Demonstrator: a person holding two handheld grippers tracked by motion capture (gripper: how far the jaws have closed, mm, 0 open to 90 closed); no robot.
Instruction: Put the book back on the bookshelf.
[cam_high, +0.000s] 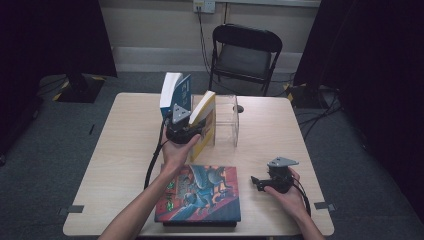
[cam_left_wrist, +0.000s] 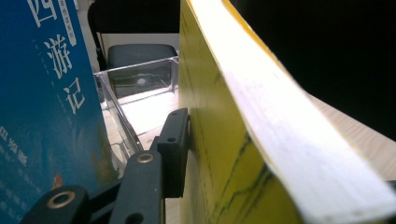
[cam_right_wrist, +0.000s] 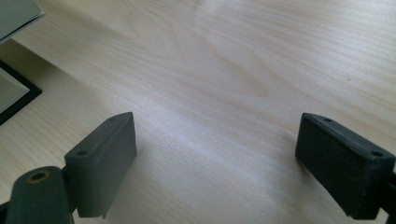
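Observation:
A thick yellow book (cam_high: 204, 117) stands tilted on the table against a clear acrylic box (cam_high: 227, 117). My left gripper (cam_high: 186, 125) reaches up around it from the near side. In the left gripper view one black pad (cam_left_wrist: 173, 140) lies flat against the yellow book's (cam_left_wrist: 224, 154) cover, and the other jaw is hidden behind the book. A blue book (cam_high: 175, 92) with white Chinese characters (cam_left_wrist: 42, 116) stands upright just left of that jaw, outside the grip. My right gripper (cam_high: 257, 183) rests low at the front right, jaws wide open over bare wood (cam_right_wrist: 215, 93).
A large illustrated book (cam_high: 200, 192) lies flat at the table's (cam_high: 280, 130) front edge, between my two forearms; its corner (cam_right_wrist: 11, 93) lies left of the right jaws. The clear box (cam_left_wrist: 135, 79) stands open behind the books. A black folding chair (cam_high: 245, 52) stands beyond the table.

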